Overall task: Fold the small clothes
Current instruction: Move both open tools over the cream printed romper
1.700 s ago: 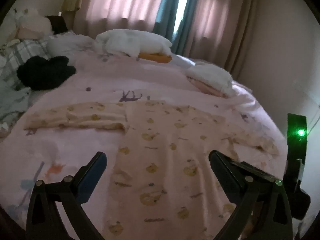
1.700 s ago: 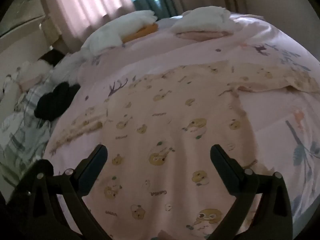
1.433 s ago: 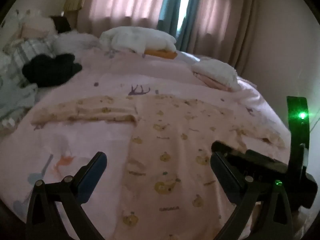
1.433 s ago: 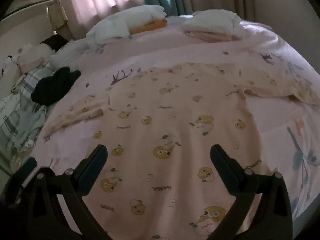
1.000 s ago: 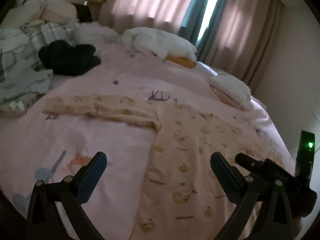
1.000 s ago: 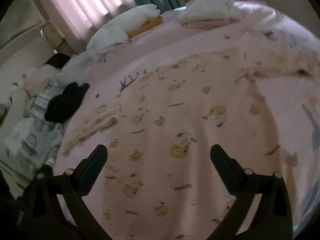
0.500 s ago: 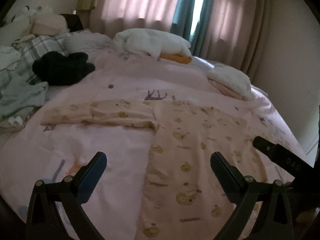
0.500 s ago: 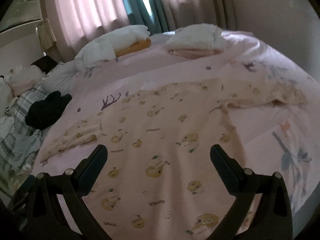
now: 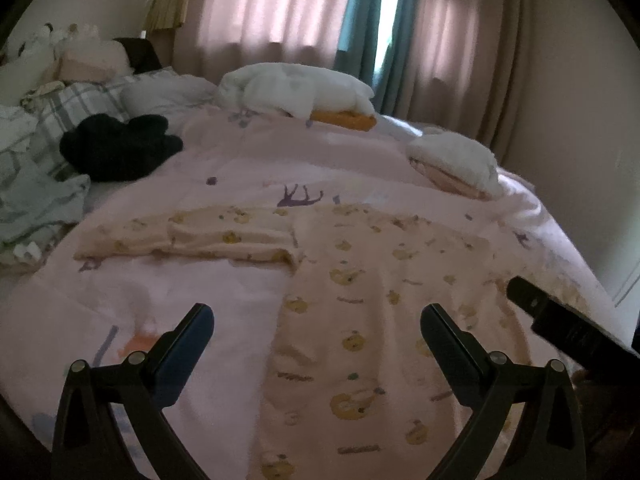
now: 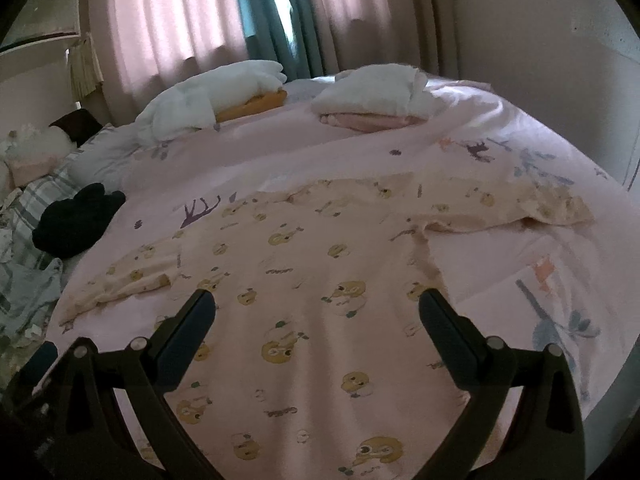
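A pale yellow long-sleeved baby garment (image 9: 360, 304) (image 10: 304, 280) with a bear print lies flat on the pink bedcover, sleeves spread out to both sides. Its left sleeve (image 9: 188, 236) points left and its right sleeve (image 10: 512, 208) points right. My left gripper (image 9: 316, 320) hovers open above the garment's left edge, holding nothing. My right gripper (image 10: 316, 304) hovers open over the body of the garment, also holding nothing. The right gripper's black body (image 9: 560, 324) shows at the right edge of the left wrist view.
A black garment (image 9: 116, 148) (image 10: 76, 216) lies at the far left beside plaid bedding (image 9: 68, 108). White folded piles (image 9: 296, 88) (image 10: 376, 88) sit at the back of the bed, one on an orange item (image 9: 344, 120). Curtains (image 9: 280, 4) hang behind and a wall stands to the right.
Both grippers stayed open and drifted slightly above the bed. The right gripper's body slid further right in the left wrist view. The garment has not moved.
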Available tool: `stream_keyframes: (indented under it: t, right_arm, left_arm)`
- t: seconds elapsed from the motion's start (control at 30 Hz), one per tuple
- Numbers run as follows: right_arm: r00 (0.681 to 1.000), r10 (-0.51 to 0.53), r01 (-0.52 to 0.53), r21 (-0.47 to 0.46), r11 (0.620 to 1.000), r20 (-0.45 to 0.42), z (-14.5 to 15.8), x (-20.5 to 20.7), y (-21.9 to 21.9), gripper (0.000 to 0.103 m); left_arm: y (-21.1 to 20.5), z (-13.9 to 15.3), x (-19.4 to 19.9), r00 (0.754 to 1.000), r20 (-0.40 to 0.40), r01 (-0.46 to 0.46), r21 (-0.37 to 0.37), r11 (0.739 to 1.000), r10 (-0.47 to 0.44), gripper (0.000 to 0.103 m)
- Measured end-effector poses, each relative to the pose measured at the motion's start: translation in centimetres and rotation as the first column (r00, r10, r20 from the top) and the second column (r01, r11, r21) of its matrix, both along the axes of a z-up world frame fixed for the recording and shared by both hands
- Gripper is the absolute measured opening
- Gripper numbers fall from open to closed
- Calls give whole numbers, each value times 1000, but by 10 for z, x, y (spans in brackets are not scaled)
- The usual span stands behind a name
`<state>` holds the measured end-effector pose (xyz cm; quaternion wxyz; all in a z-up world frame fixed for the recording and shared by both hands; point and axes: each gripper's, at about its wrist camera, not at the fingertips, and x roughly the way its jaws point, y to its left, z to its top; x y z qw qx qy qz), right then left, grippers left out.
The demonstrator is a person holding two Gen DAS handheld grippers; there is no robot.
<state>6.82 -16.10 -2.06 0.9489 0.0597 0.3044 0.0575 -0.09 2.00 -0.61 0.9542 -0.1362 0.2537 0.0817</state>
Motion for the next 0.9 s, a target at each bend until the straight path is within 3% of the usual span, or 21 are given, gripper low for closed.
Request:
stream_keyframes:
  t: [0.2,0.37,0.9]
  right_arm:
    - [1000,-14,14,-21,1000,-8,-1,3,-1,98]
    - [999,-28,28,-7,1000,-33,-5,7,-3,93]
    - [1000,-22,23,21,1000,-17,-3,4,-6,94]
  left_arm:
    - [-11,0,4,1000,13,-24,57,998,23,102]
    - [-9,-1,7,1000,7,17,1,1000,-17,102]
    - [-16,1,7,999,16,50,-19,999,-50,102]
